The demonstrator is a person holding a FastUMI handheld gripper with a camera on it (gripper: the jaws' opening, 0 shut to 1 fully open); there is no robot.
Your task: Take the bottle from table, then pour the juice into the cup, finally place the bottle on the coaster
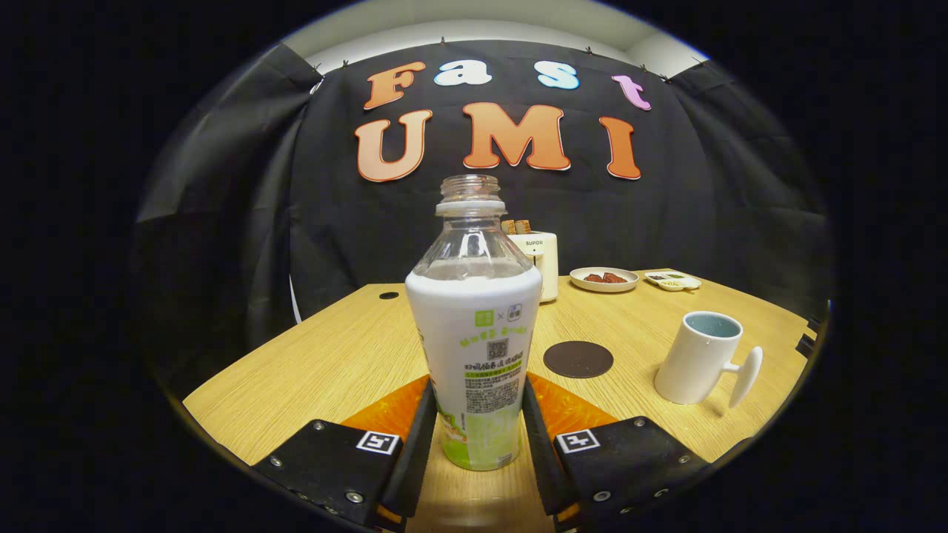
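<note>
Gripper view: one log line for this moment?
gripper: shut on bottle | bottle: upright, uncapped, on table | cup: right, beyond coaster | pour: pending

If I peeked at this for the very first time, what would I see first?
First, the big bottle, standing upright on the wooden table with no cap, squeezed between the two fingers of the gripper. Beyond the fingers, to the bottle's right, lies a dark round coaster, and further right stands a white cup with a flat handle.
</note>
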